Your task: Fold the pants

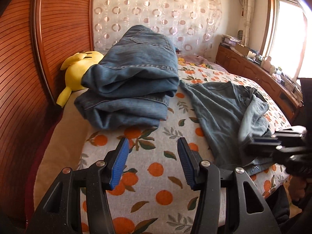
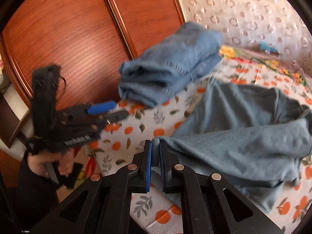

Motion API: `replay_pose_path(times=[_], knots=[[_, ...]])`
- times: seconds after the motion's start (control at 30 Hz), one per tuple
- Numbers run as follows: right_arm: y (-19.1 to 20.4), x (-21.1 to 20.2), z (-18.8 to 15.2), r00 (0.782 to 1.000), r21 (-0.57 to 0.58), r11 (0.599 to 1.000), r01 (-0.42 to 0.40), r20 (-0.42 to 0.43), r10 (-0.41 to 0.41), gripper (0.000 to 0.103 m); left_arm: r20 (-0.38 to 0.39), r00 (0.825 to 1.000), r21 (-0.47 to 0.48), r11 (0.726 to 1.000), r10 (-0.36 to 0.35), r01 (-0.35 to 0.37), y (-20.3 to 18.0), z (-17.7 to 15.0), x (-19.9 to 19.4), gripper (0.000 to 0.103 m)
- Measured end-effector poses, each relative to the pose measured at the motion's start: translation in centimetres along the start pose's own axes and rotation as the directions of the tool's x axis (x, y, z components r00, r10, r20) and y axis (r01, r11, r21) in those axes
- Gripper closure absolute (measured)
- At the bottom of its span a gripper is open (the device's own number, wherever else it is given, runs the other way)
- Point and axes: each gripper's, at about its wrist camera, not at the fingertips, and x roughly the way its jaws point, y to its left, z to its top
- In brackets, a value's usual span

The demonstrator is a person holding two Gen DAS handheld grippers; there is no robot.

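In the right wrist view, your right gripper (image 2: 155, 143) sits at the bottom centre of the frame, and its 2 blue pads are closed on a fold of the grey-blue pants (image 2: 243, 136). The pinched edge shows right at the fingertips, and from there the cloth spreads toward the right side of the frame, loose and wrinkled on the bed cover (image 2: 124, 136) with the orange fruit print.

In the left wrist view, your left gripper (image 1: 153, 142) is at the lower centre with its jaws standing about half open, and nothing is between the pads. It hangs above bare bed cover, apart from any cloth. The same unfolded pants lie at the right of this frame, and the right gripper appears blurred at the right edge.

Farther up, at the centre of both views, 1 pair of jeans (image 1: 132, 81) lies already folded into a thick stack. At the left behind it, a yellow plush toy (image 1: 78, 74) rests against the wooden headboard (image 1: 58, 29). At the far upper right, a window (image 1: 288, 33) is bright.
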Motion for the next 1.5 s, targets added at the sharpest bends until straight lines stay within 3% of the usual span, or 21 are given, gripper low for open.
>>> replay_pose_path(times=[0.23, 0.43, 0.57, 0.77, 0.83, 1.0, 1.2, 1.4, 1.47, 1.5], knots=[[-1.7, -1.4, 0.6, 0.997, 0.02, 0.997, 0.069, 0.018, -0.069, 0.076, 0.001, 1.0, 0.011, 1.0, -0.026, 0.026, -0.9, -0.1, 0.0, 0.05], [-3.0, -6.2, -0.8, 0.982, 0.032, 0.985, 0.169, 0.079, -0.171, 0.072, -0.005, 0.997, 0.052, 0.996, -0.071, 0.072, -3.5, 0.1, -0.1, 0.05], [-4.8, -8.5, -1.8, 0.953, 0.041, 0.959, 0.28, 0.108, -0.283, 0.067, -0.016, 0.994, 0.073, 0.991, -0.112, 0.112, -5.3, 0.0, 0.1, 0.05], [-8.6, -10.8, -3.5, 0.908, 0.093, 0.91, 0.403, 0.081, -0.411, 0.063, -0.036, 0.989, 0.103, 0.983, -0.146, 0.149, -7.5, -0.2, 0.5, 0.05], [-9.2, -11.1, -3.7, 0.903, 0.106, 0.903, 0.416, 0.069, -0.424, 0.063, -0.043, 0.988, 0.107, 0.982, -0.151, 0.155, -7.8, -0.3, 0.7, 0.05], [-9.5, -9.8, -3.4, 0.92, 0.118, 0.915, 0.386, 0.026, -0.392, 0.063, -0.062, 0.985, 0.111, 0.98, -0.158, 0.164, -8.5, -0.7, 1.2, 0.05], [-9.3, -7.2, -3.9, 0.92, 0.083, 0.916, 0.392, -0.061, -0.388, 0.063, -0.072, 0.985, 0.111, 0.98, -0.158, 0.165, -8.5, -1.0, 1.3, 0.05], [-9.0, -6.2, -3.2, 0.914, 0.069, 0.911, 0.406, -0.054, -0.403, 0.064, -0.062, 0.979, 0.105, 0.975, -0.193, 0.198, -8.3, -1.1, 1.2, 0.055], [-9.3, -6.0, -3.3, 0.913, 0.07, 0.911, 0.407, -0.045, -0.404, 0.085, -0.059, 0.978, 0.111, 0.972, -0.2, 0.206, -8.4, -1.1, 1.0, 0.061], [-9.5, -6.0, -3.3, 0.913, 0.073, 0.911, 0.407, -0.042, -0.405, 0.087, -0.057, 0.976, 0.114, 0.97, -0.208, 0.213, -8.5, -1.1, 1.0, 0.065]])
